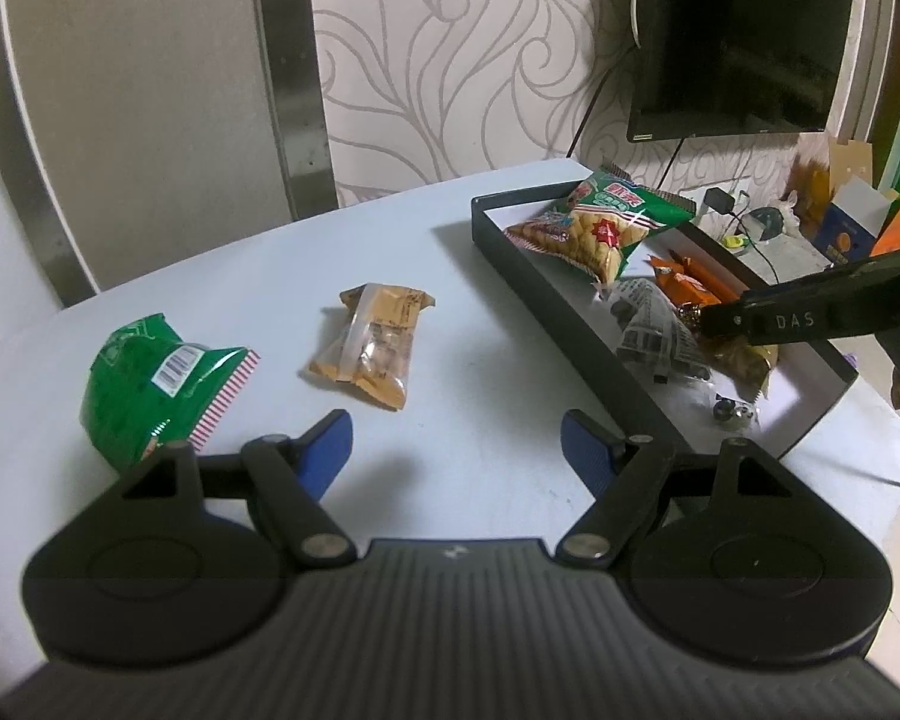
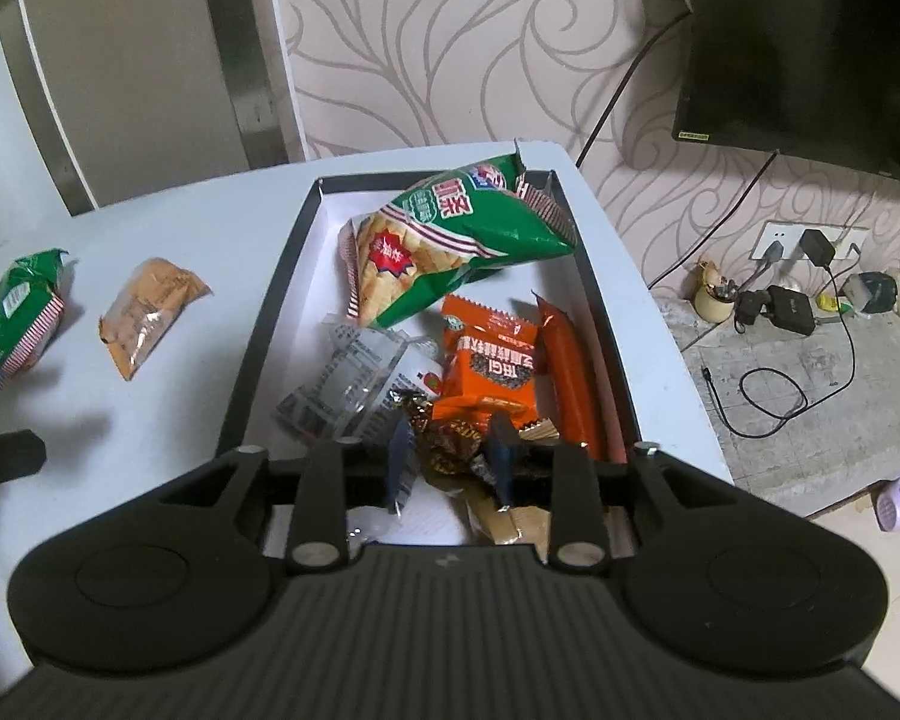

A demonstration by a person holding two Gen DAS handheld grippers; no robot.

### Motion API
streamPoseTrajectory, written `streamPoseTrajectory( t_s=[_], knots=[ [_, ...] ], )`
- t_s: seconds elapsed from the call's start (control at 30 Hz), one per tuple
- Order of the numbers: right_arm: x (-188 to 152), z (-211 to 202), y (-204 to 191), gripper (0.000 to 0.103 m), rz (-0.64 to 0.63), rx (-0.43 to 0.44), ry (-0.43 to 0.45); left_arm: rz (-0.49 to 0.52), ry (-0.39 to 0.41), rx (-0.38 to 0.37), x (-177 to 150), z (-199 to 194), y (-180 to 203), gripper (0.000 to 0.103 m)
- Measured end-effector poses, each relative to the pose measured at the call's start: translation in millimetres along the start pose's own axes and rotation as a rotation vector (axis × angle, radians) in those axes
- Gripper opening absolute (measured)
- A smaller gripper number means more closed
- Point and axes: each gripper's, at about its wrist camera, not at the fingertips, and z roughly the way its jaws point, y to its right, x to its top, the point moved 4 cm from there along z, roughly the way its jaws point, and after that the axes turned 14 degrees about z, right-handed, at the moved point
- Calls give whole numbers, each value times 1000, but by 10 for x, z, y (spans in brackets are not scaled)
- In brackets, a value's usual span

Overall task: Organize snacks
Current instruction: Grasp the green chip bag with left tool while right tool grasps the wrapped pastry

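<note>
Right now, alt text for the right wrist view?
The right gripper hangs low over a black-rimmed white tray, its blue pads apart on either side of a brown foil-wrapped candy. The tray also holds a green cracker bag and orange snack packets; a small green bag and a tan packet lie on the pale table.

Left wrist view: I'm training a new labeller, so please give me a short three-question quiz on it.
1. True or false: the tan snack packet lies inside the black tray.
2. How many snack packets lie on the table outside the tray?
3. The left hand-held gripper is: A) open and empty; B) shut on a packet; C) out of view.
Key: 1 false; 2 two; 3 A.
</note>
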Motion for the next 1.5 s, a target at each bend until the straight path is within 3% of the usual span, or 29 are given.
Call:
streamPoseTrajectory(
  t_s=[0.03, 0.17, 0.37, 0.6, 0.77, 1.0, 1.07, 1.17, 1.27, 1.37, 1.43, 1.5],
  knots=[
    [-4, -23, -1, 52, 3, 2, 5, 4, 0, -3, -5, -7, 10, 78],
    [6, -162, 20, 53, 34, 5, 39, 15, 7, -16, -34, -33, 37, 78],
    [16, -481, 157, 55, 187, 51, 93, 9, 1, -34, -130, -47, 28, 78],
    [-232, -715, 33, 58, 252, 94, 80, 6, 14, -29, -218, -118, -86, 78],
    [-420, -905, -465, 68, 191, 180, 62, 12, 52, 36, -297, -188, -408, 78],
    [-628, -1060, -1021, 70, 131, 225, 24, 121, 126, 182, -421, -132, -1112, 78],
    [-715, -1100, -1091, 70, 133, 212, 15, 162, 164, 188, -432, -104, -1287, 78],
    [-838, -1124, -1103, 70, 165, 190, -5, 227, 225, 111, -437, -55, -1494, 78],
    [-959, -1166, -1071, 70, 202, 164, -20, 301, 228, 16, -443, 59, -1597, 78],
    [-1026, -1234, -1031, 70, 223, 134, -20, 258, 190, -13, -392, 200, -1770, 78],
    [-1041, -1271, -999, 71, 236, 116, -15, 235, 201, -76, -317, 213, -1851, 78],
    [-1057, -1280, -962, 72, 250, 96, -18, 315, 236, -163, -235, 206, -1852, 78]
  ],
)
